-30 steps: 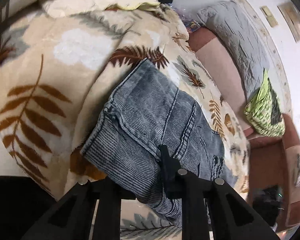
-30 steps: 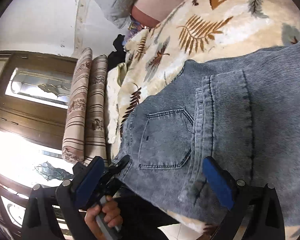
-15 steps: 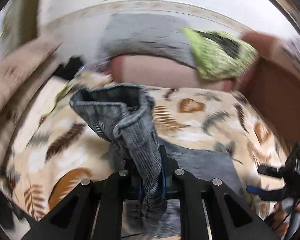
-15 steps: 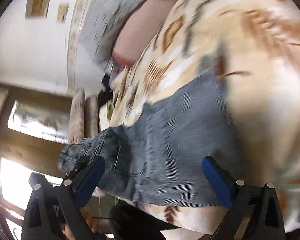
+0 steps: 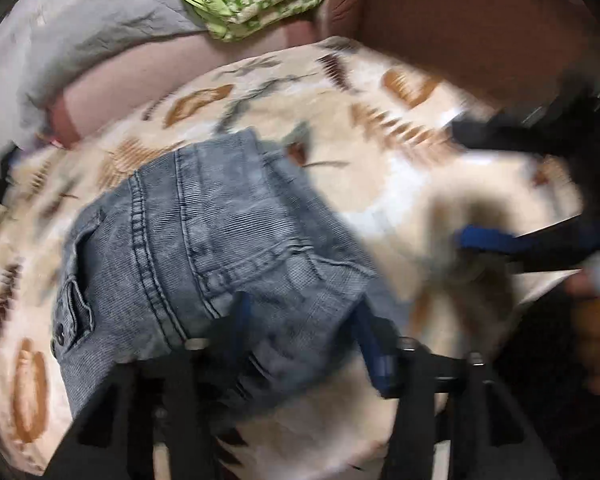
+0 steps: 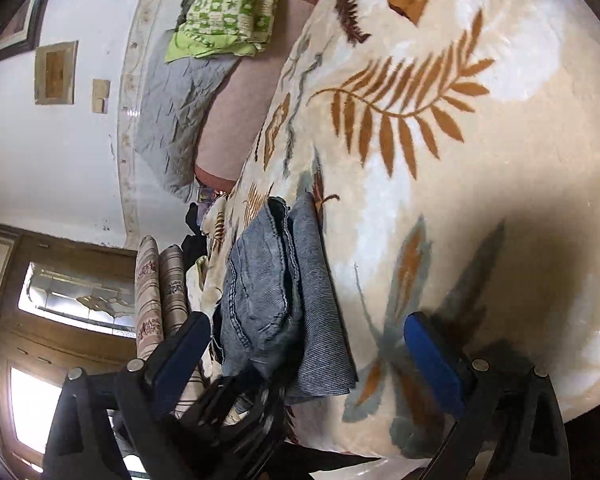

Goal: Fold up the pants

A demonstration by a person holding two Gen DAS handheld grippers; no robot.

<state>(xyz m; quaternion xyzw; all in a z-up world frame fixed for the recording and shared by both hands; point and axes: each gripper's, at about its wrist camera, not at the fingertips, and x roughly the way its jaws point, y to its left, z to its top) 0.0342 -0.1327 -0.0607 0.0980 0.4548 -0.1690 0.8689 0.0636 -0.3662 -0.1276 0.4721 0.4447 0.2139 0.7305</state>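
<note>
The grey-blue denim pants [image 5: 204, 248] lie folded in a compact stack on the cream leaf-print blanket [image 5: 380, 168]. My left gripper [image 5: 304, 332] is open at the stack's near edge, its blue-padded fingers [image 5: 366, 332] spread around the denim. In the right wrist view the folded pants [image 6: 276, 292] sit left of centre. My right gripper [image 6: 306, 344] is open and empty, its pads wide apart just in front of the stack. The left gripper's black frame [image 6: 236, 408] shows at the stack's near end.
A green patterned cloth [image 6: 228, 12] and a grey quilt [image 6: 180, 112] lie on the pink sofa back [image 6: 240, 100]. Striped cushions [image 6: 156, 300] stand by a wooden window. The blanket [image 6: 460, 160] stretches to the right of the pants. The right gripper [image 5: 512, 240] shows blurred in the left wrist view.
My left gripper carried the raised denim end over and down onto the rest, then opened. The pants now lie as a folded stack. My right gripper swung round, still open.
</note>
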